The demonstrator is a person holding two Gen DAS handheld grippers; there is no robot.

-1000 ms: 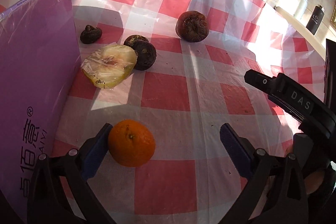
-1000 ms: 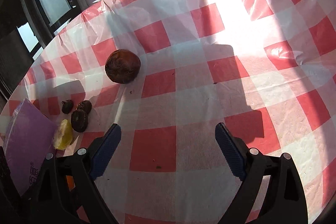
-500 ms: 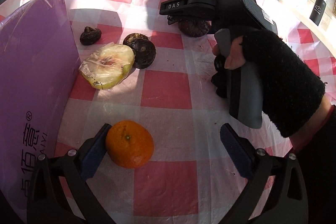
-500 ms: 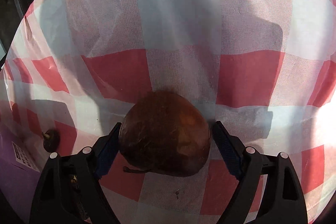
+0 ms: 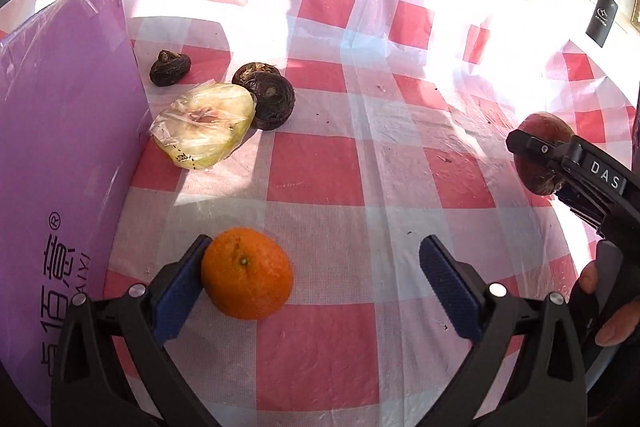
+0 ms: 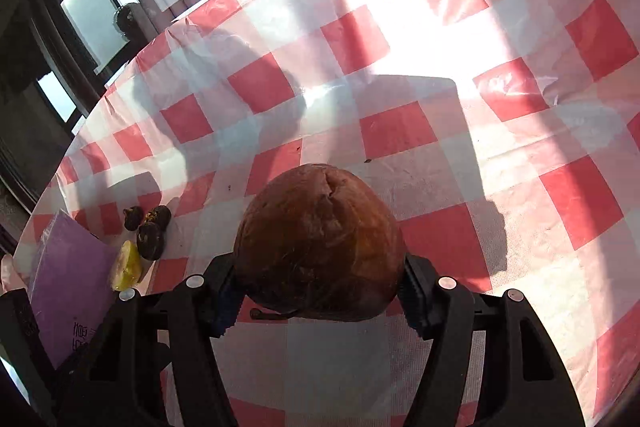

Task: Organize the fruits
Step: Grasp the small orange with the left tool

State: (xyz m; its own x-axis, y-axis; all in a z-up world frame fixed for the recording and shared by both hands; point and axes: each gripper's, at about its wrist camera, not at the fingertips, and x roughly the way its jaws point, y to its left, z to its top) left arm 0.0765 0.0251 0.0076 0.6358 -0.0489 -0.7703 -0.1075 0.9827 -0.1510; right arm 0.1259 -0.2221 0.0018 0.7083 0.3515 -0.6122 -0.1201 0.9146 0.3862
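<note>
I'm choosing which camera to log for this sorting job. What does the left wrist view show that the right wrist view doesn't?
Only the left wrist view shows the orange, lying between the open left gripper's pads against the left one, and the black bottle beyond the table.

Only the right wrist view shows the right gripper's pads, which have just been closing, clamped on the brown fruit.

Both show that brown fruit, the checked cloth, purple box, wrapped fruit half and small dark fruits.
</note>
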